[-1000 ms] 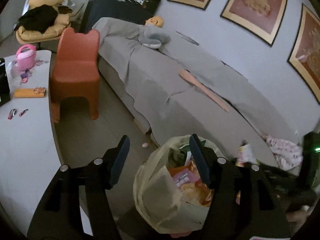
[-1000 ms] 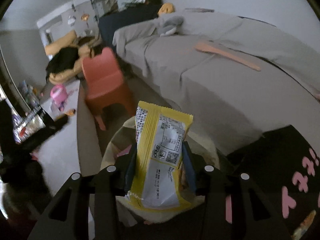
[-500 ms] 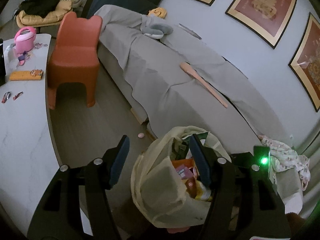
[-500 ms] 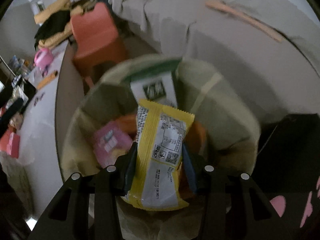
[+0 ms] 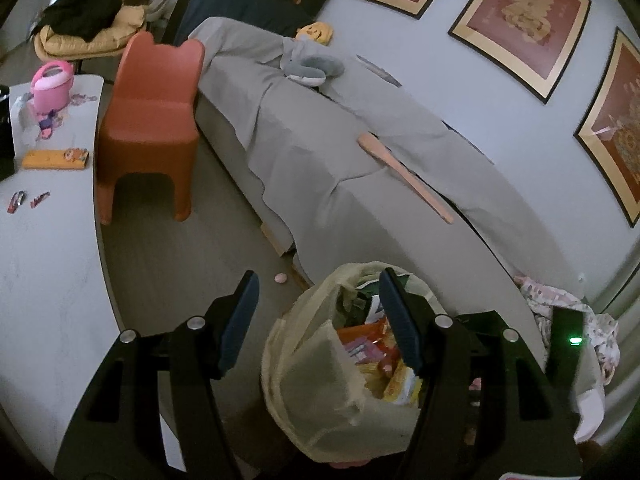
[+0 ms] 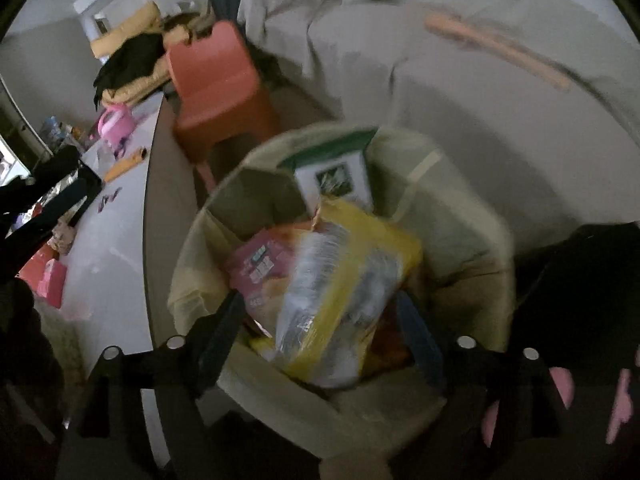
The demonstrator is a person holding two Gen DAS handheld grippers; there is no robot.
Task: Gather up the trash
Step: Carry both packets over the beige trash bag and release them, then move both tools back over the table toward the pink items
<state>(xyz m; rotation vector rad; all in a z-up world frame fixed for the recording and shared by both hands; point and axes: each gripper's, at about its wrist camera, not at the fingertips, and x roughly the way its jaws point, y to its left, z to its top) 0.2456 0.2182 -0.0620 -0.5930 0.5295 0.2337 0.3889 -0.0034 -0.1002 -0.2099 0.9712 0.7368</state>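
A pale yellow trash bag (image 5: pixel 316 380) stands open, stuffed with orange, pink and green packets. My left gripper (image 5: pixel 318 276) is open; its right finger sits inside the bag's mouth and its left finger is outside over the floor. From above, my right gripper (image 6: pixel 320 298) hangs over the same bag (image 6: pixel 460 208) with its jaws opening. A yellow and clear snack wrapper (image 6: pixel 344 280) lies tilted between them, free of both pads, on top of the other trash. A green and white carton (image 6: pixel 336 176) stands at the far side of the bag.
An orange-red child's chair (image 5: pixel 148 120) stands on the floor beside a long grey-covered sofa (image 5: pixel 360 160) with a pink paddle (image 5: pixel 404 176) on it. The white table (image 5: pixel 40 280) at left carries small wrappers (image 5: pixel 18 202), an orange packet (image 5: pixel 54 158) and a pink toy (image 5: pixel 52 88).
My right gripper came down over the bag and its jaws spread, letting go of the yellow wrapper, which now tilts into the bag. My left gripper has stayed in place.
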